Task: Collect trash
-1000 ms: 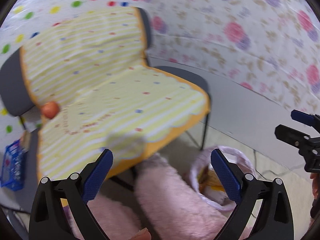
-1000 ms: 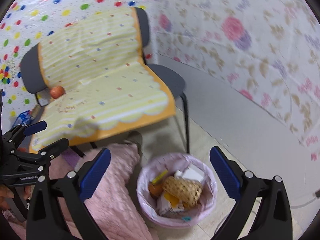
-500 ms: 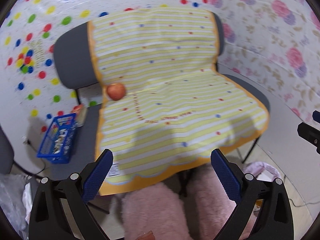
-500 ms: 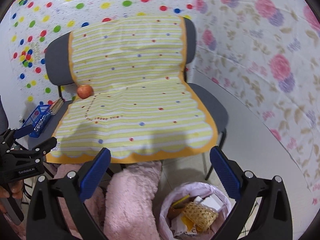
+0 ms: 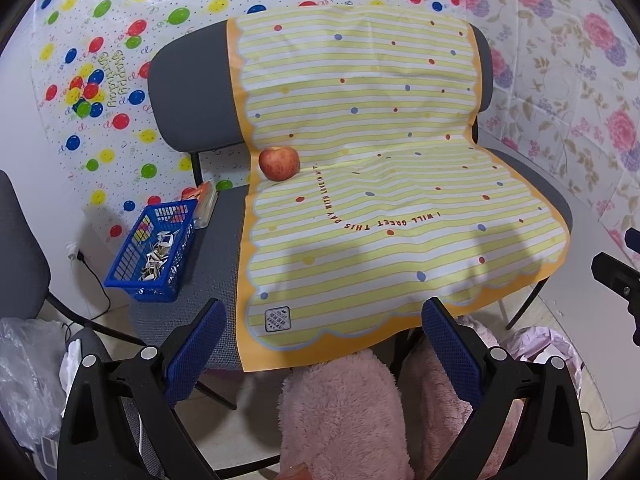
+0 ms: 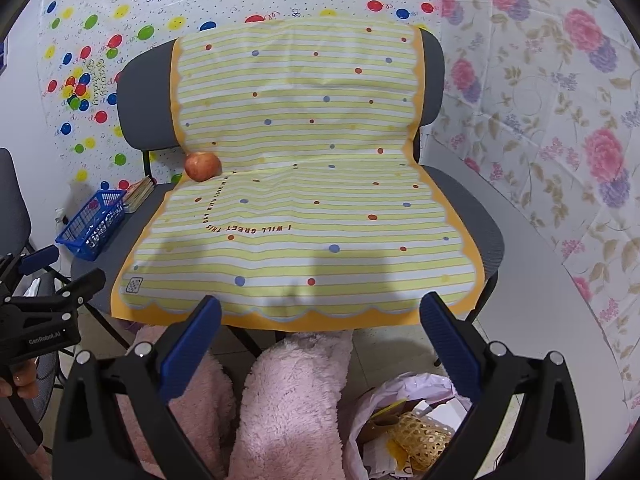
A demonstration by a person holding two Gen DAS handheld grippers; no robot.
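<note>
A red apple (image 5: 279,163) lies at the back left of a yellow striped mat (image 5: 380,200) draped over grey chairs; it also shows in the right wrist view (image 6: 203,166). A bin with a pink liner (image 6: 408,424) holds paper and a woven basket piece on the floor at lower right. My left gripper (image 5: 324,336) is open and empty, in front of the mat's front edge. My right gripper (image 6: 320,332) is open and empty, also in front of the mat. The left gripper shows at the left edge of the right wrist view (image 6: 44,280).
A blue basket (image 5: 154,254) with small scraps sits on the grey seat left of the mat. Pink fluffy legs (image 6: 288,408) are below the chairs. A clear plastic bag (image 5: 24,380) lies at lower left. Patterned sheets cover the walls.
Both views have swung up and left from the bin on the floor to the chairs and mat. The apple and blue basket are now in full view. Both grippers stay open.
</note>
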